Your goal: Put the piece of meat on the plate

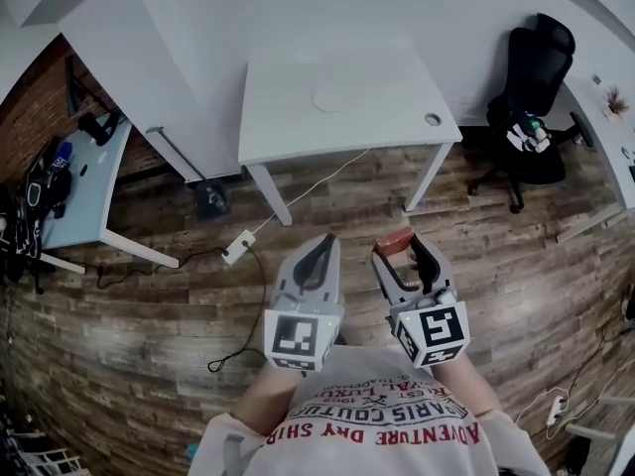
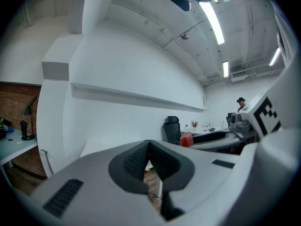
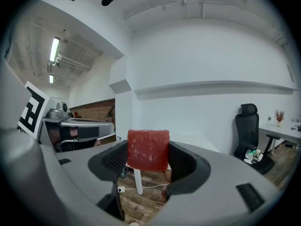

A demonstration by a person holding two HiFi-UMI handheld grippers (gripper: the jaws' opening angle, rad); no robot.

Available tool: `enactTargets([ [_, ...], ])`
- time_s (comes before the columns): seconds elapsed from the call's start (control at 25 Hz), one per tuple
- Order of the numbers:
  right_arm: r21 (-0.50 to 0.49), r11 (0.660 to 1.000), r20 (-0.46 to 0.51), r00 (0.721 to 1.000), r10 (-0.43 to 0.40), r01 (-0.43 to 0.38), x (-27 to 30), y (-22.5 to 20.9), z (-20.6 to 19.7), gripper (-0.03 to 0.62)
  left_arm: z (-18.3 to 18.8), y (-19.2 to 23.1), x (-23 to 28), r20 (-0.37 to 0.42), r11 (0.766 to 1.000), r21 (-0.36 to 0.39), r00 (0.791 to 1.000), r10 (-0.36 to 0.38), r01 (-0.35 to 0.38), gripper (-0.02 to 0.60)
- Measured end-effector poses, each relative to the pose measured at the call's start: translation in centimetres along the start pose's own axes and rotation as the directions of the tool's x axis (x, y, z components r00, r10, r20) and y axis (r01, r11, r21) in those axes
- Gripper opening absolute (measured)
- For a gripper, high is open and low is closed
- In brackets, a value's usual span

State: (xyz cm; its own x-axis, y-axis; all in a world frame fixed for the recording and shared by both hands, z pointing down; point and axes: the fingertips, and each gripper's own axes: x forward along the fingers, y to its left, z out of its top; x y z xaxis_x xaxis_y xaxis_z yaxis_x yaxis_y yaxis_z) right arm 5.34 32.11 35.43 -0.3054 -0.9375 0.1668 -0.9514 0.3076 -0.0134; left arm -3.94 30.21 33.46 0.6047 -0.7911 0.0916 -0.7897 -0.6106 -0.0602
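Office room: wood floor (image 1: pixel 149 315), with a white table (image 1: pixel 288 127) ahead. A pale round plate (image 1: pixel 332 98) sits near the middle of the table. It has low contrast against the top and is easy to miss. Both grippers are low over the floor, close to the person's body and well short of the table.

Right gripper (image 1: pixel 402 250): clamped on the piece of meat (image 3: pixel 148 149). It's a red slab pinched between the jaw pads near their tips, with its top edge poking above them. The grip looks square, with no visible sag.

Left gripper (image 1: pixel 319 258): jaws together with nothing between them, idle beside the right one.

Step in hand, as I read it: carry the meat to the table. The meat is in the air, well apart from the plate.

How to do it well:
- Hold clamp pressure constant on the walk-up. The slab is gripped near the tips, so a jolt could slip it.
- Come in from the table's front edge and arrive above the plate, rather than skimming across the top.
- Lower until the meat touches the plate's centre or sits just over it, then release.
- Lift straight up after release so the slab doesn't drag.
- Keep the left gripper out of the descent path.
- Mind the power strip (image 1: pixel 238 247) and its cable on the floor, left of the route.
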Motion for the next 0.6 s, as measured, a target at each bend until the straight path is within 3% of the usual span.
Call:
enactTargets([
  [0.6, 0.015, 0.994, -0.013, 0.994, -0.111, 0.112, 20.2, -2.0, 5.0, 0.275, 1.7, 17.1, 14.4, 0.006, 0.992, -0.012, 0.992, -0.123, 0.123, 0.008],
])
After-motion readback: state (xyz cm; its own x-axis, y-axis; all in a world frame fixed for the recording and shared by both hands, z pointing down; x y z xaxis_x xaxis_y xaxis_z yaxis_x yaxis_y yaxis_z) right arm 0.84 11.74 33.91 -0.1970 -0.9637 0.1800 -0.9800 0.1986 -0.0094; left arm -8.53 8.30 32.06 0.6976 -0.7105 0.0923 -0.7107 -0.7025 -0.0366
